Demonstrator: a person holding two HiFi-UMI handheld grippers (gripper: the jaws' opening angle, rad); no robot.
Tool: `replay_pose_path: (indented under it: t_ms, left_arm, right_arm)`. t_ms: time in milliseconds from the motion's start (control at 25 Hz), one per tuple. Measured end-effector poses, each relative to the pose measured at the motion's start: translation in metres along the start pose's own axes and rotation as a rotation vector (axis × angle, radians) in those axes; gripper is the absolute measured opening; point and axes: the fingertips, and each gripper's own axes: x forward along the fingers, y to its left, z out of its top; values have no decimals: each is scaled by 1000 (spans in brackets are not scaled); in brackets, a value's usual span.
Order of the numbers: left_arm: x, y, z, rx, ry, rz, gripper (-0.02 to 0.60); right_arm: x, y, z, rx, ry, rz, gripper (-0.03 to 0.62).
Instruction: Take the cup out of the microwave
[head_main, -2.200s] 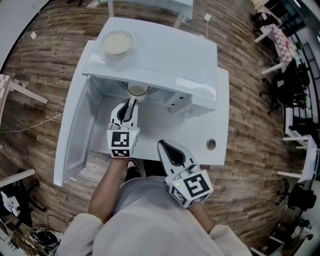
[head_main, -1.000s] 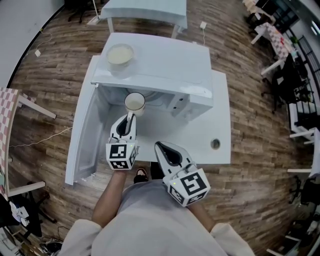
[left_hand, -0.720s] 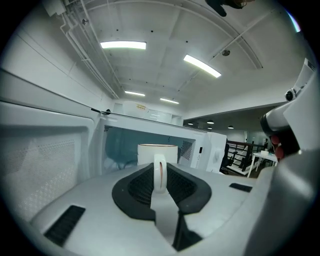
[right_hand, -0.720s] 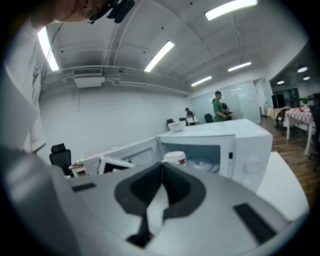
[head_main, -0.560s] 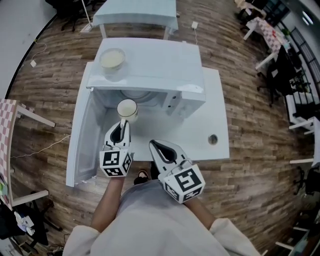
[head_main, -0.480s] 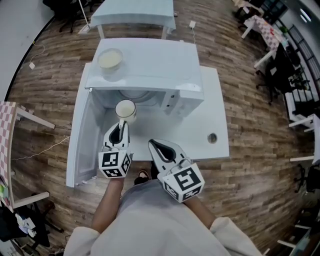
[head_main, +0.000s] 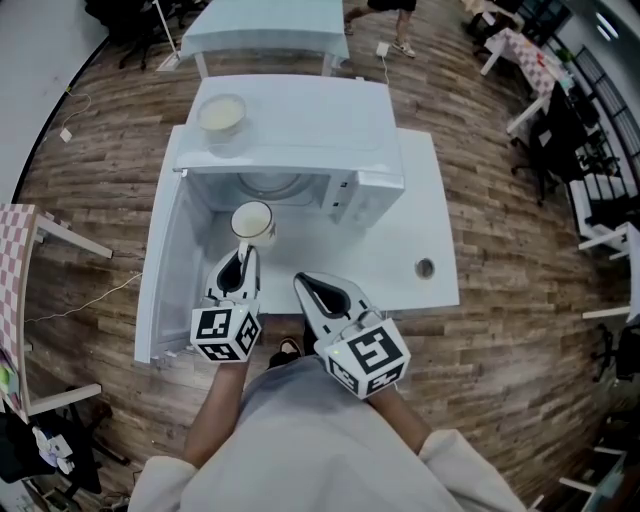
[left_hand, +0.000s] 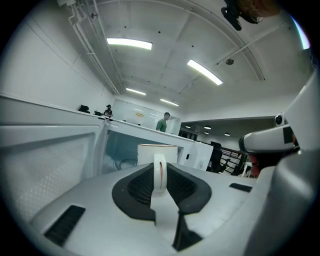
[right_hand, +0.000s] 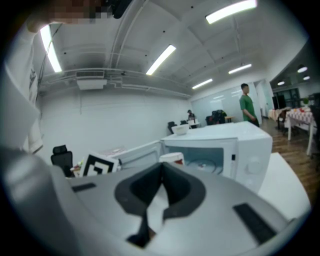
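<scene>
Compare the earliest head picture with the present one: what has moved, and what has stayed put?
The left gripper, shut on the handle of the cup, has drawn it out of the microwave toward the person. The right gripper, the bowl on top and the open door stayed as they were.

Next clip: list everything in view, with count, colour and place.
microwave: one, white, on the table, door open to the left
bowl: one, cream, on top of the microwave
cup: one, white, just in front of the microwave's opening
table: one, white, under the microwave
second table: one, pale, beyond the microwave
floor: brown wood
left gripper: grey, shut on the cup's handle
right gripper: grey, shut, empty, beside the left gripper
</scene>
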Motion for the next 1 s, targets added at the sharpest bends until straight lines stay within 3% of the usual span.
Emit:
replay_pose_path:
  t_ms: [440, 1000]
  left_arm:
    - [-34, -17, 17, -44, -25, -43, 66]
    - [-72, -17, 27, -65, -41, -11, 66]
  right_arm:
    - [-8, 3, 5, 42, -4, 25, 21]
    - [-16, 5, 7, 19, 1, 34, 21]
